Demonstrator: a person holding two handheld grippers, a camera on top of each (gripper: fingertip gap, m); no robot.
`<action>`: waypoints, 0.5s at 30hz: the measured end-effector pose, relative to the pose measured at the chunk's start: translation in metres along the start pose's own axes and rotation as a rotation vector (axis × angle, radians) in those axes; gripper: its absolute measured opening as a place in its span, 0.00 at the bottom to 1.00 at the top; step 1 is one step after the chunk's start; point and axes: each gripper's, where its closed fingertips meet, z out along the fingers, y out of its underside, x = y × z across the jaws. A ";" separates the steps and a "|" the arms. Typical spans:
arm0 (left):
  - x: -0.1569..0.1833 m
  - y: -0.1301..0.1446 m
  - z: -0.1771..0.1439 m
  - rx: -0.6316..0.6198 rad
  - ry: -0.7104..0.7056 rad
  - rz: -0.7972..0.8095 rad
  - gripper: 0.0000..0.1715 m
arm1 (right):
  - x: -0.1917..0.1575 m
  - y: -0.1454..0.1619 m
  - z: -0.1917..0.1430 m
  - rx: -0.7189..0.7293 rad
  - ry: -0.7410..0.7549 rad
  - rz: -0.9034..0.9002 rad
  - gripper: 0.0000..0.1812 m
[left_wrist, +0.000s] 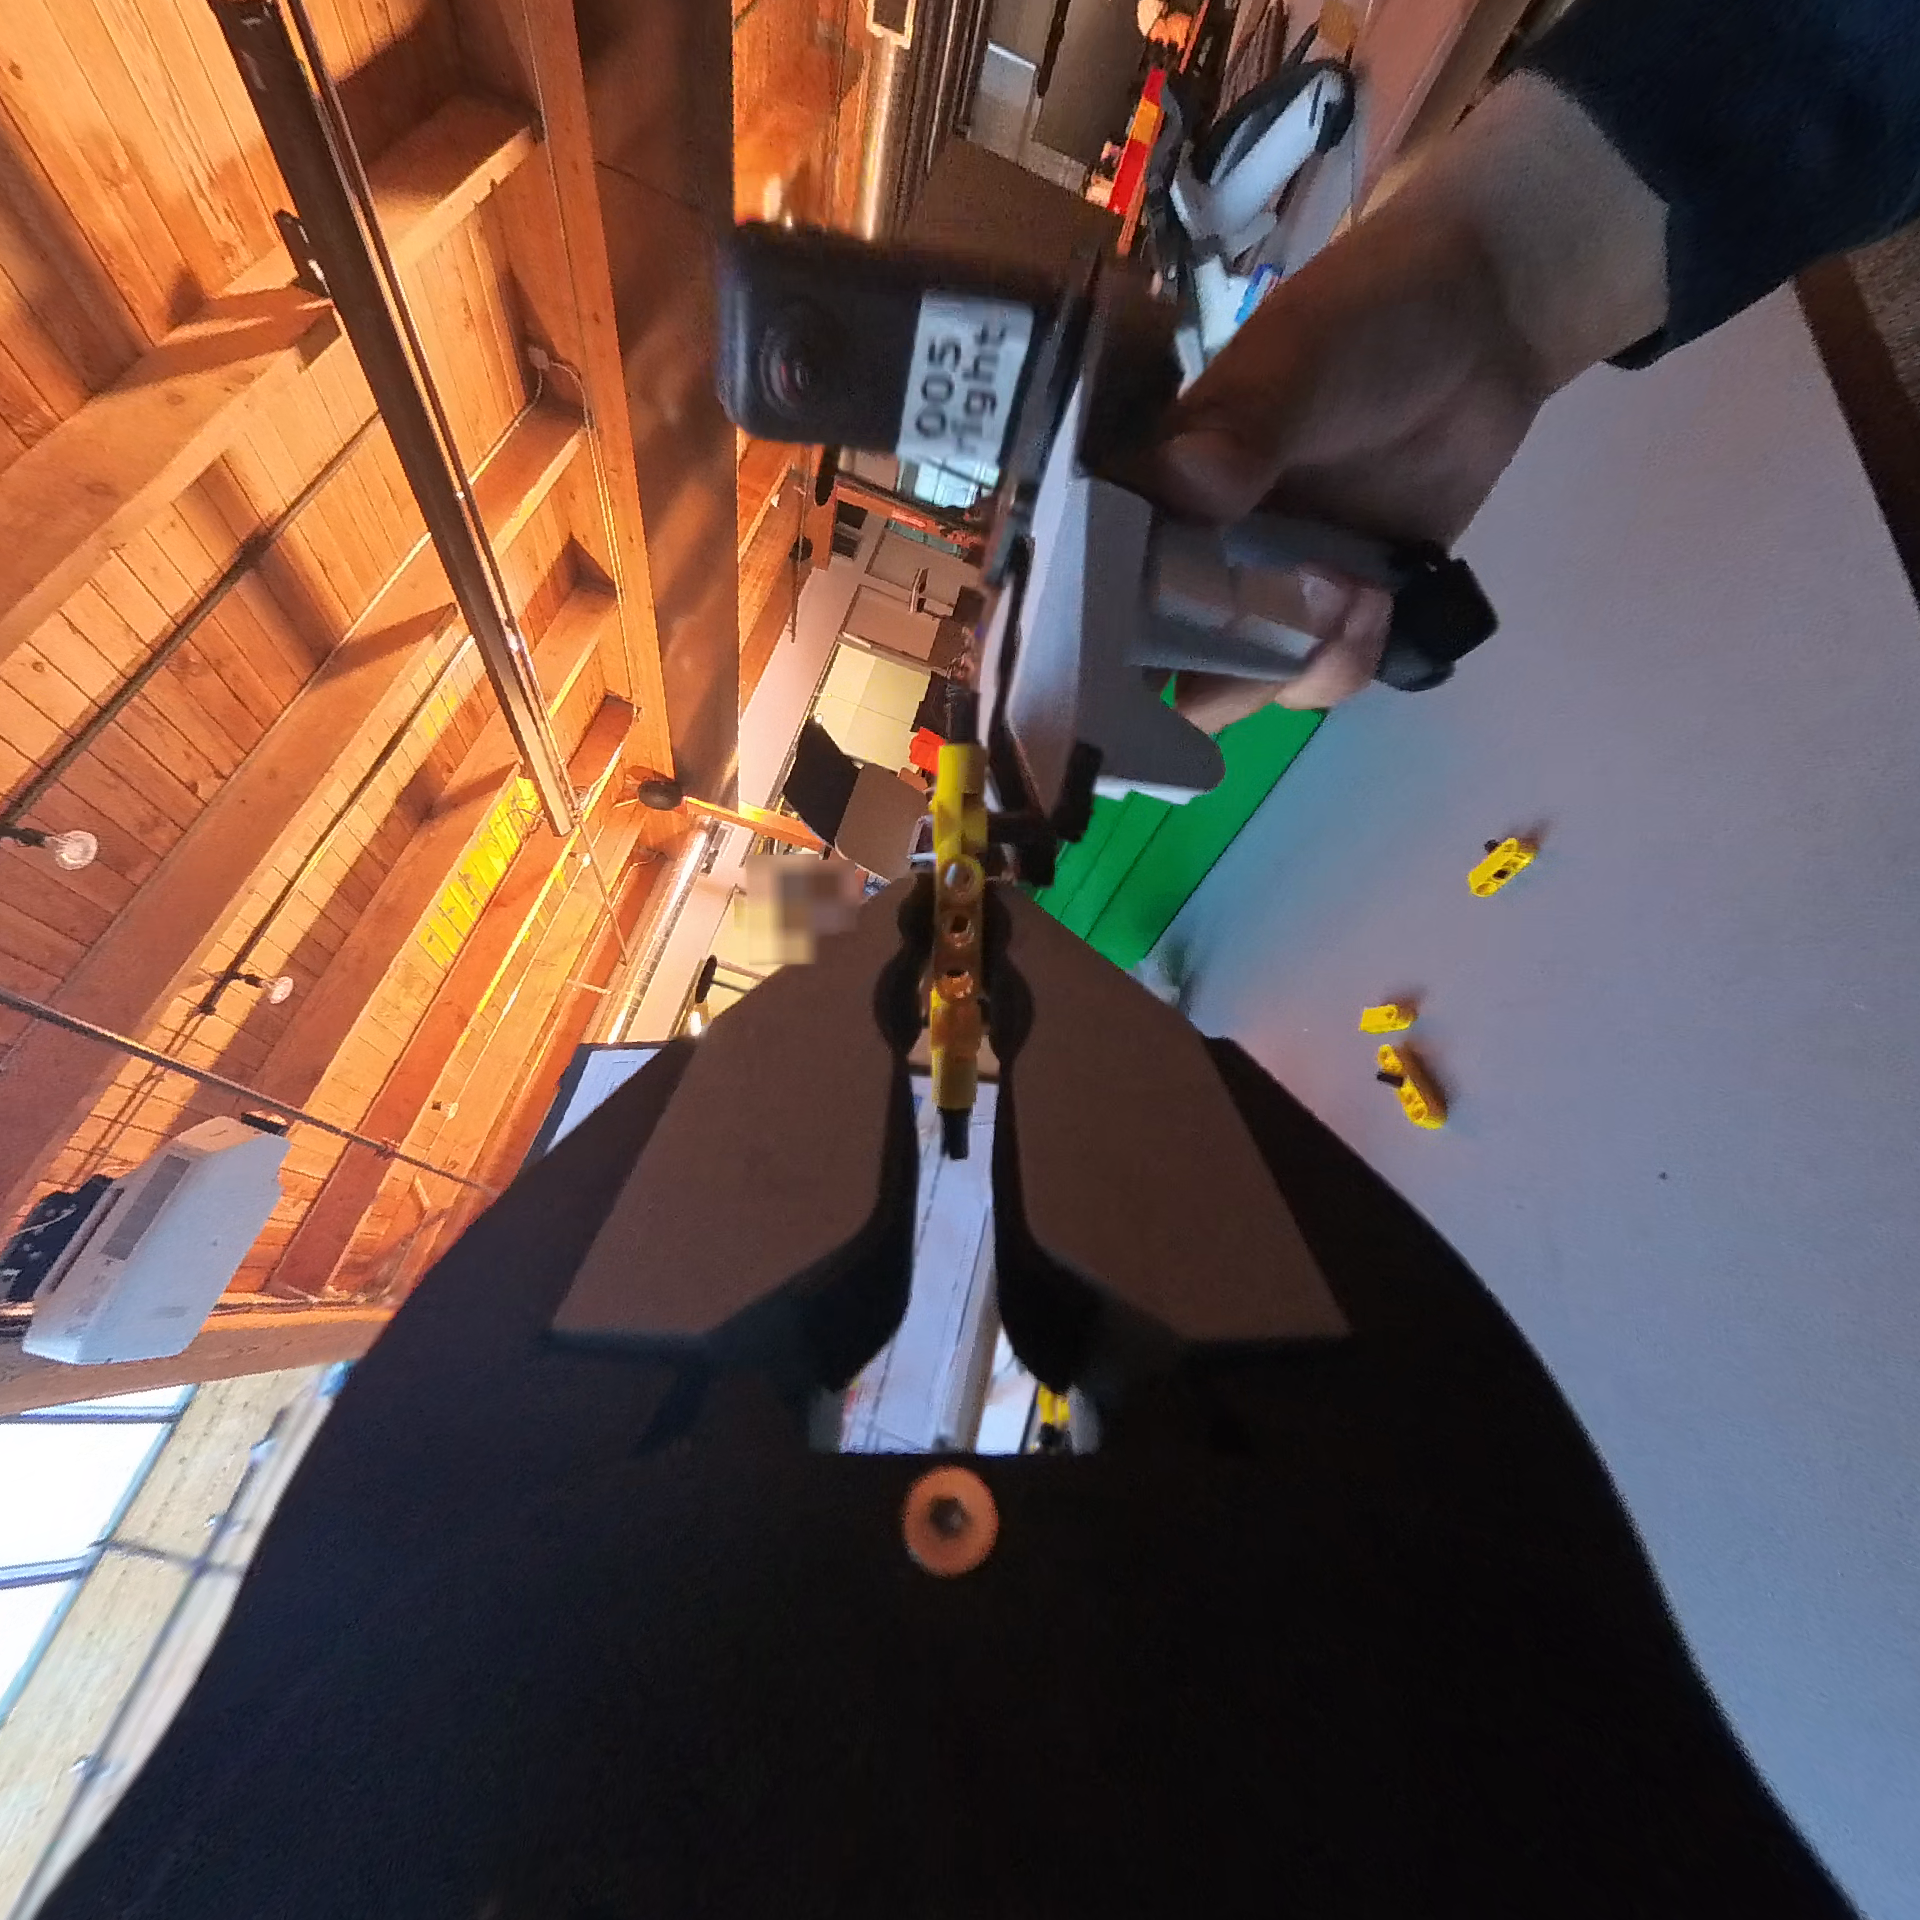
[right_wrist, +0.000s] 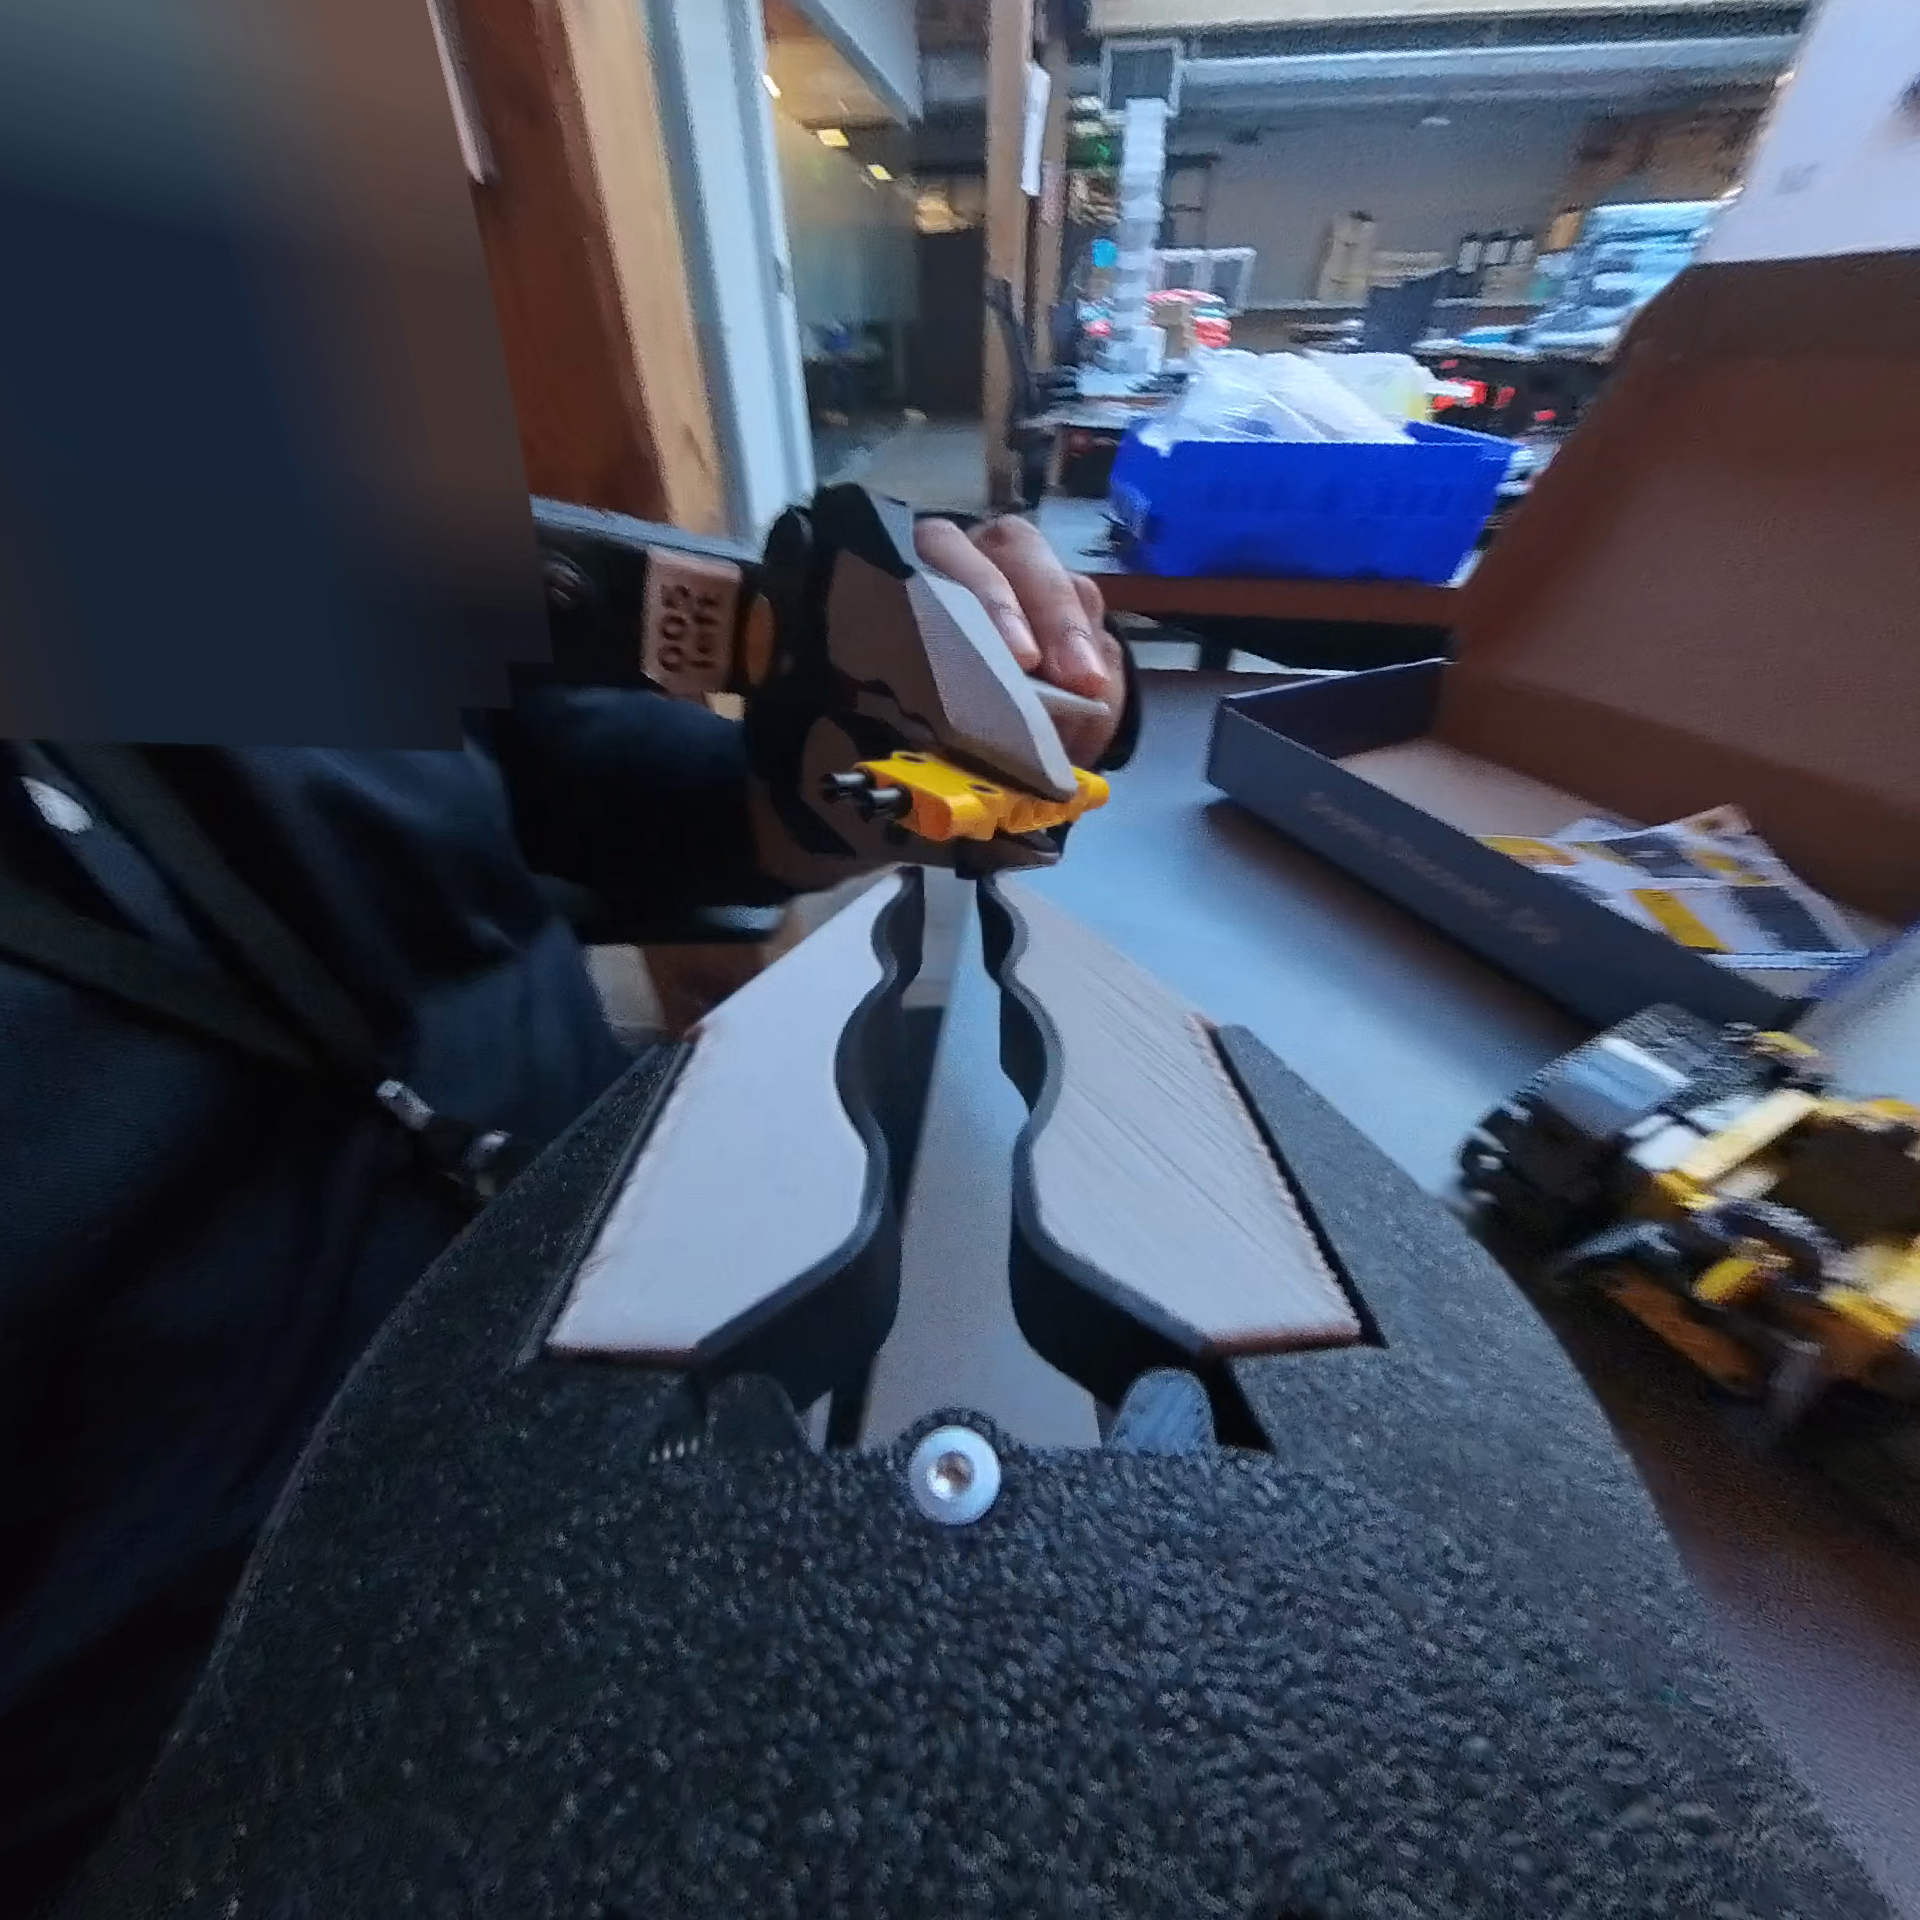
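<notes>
Yellow plastic is what catches the eye: a short toy-brick beam (left_wrist: 958, 940) with round holes and black pins at one end sits pinched between the fingers of the left gripper (left_wrist: 956, 961), which are drawn together and clamped on it. That gripper is rolled onto its side, so in its own view the grey table (left_wrist: 1662, 1143) runs up the right edge and the timber ceiling (left_wrist: 260, 520) fills the left.

Seen from the right wrist view, the same beam (right_wrist: 971, 802) lies roughly level, pins pointing toward the person's dark jacket (right_wrist: 260, 1039), with a hand (right_wrist: 1039, 613) wrapped round the left gripper's (right_wrist: 987, 821) handle.

Just below the beam, the right gripper (right_wrist: 951, 883) points its tips at it. Its fingers stand a little apart with only a narrow gap between them, and nothing is in that gap; whether the tips touch the beam I cannot tell. In the left wrist view that gripper (left_wrist: 1039, 831) appears beyond the beam, a hand (left_wrist: 1403, 416) on its grip and a black camera (left_wrist: 831, 343) mounted on it.

On the table lie three small yellow pieces (left_wrist: 1405, 1060), well apart from both grippers. To the right sits a blurred yellow-and-black brick vehicle (right_wrist: 1714, 1195), an open cardboard box (right_wrist: 1714, 520) holding a printed booklet (right_wrist: 1683, 883), and farther back a blue bin (right_wrist: 1309, 499).
</notes>
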 end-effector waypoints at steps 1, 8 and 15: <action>0.000 -0.002 0.000 0.020 0.003 -0.026 0.03 | -0.003 -0.003 -0.002 0.026 -0.045 0.058 0.04; 0.004 0.007 0.007 0.074 0.081 -0.376 0.03 | 0.007 -0.003 -0.005 0.080 -0.114 0.336 0.01; 0.008 0.013 0.011 0.099 0.119 -0.524 0.03 | 0.013 -0.002 -0.005 0.135 -0.168 0.479 0.03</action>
